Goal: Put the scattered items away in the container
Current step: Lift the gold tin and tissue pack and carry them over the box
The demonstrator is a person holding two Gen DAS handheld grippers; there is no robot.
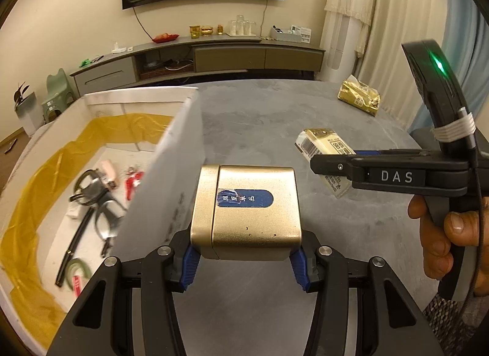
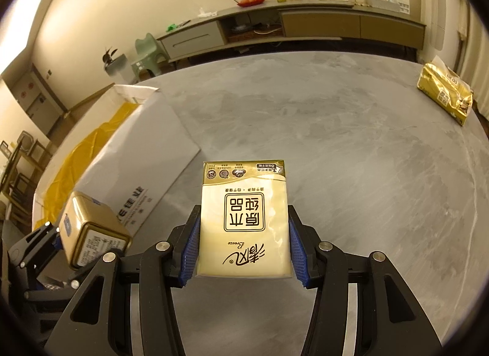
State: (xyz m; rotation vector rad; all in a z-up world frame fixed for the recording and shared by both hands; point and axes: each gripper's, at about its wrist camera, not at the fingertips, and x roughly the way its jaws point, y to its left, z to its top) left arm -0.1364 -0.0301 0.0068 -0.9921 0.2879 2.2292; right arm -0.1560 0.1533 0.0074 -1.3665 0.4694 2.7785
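the left gripper is pinching a gold tin between its blue pads, the jaws pressing against the tin's two sides near its lower edge. the tin is being held clear of the grey table, just beside the near right wall of the white box, with its blue label facing up. the right gripper is pinching a cream and gold tissue pack between its own blue pads, the jaws closing on the pack's long sides. the pack is being held above the table, to the right of the tin and apart from it. in the left wrist view a hand is gripping the handle of the right gripper at the right edge. the box is sitting on the left part of the table with a yellow liner draping over its inner walls. inside the box, glasses, red clippers and a few other small items, too blurred to name, are lying on the floor. a gold bag is lying near the far right edge of the table, well apart from both grippers.
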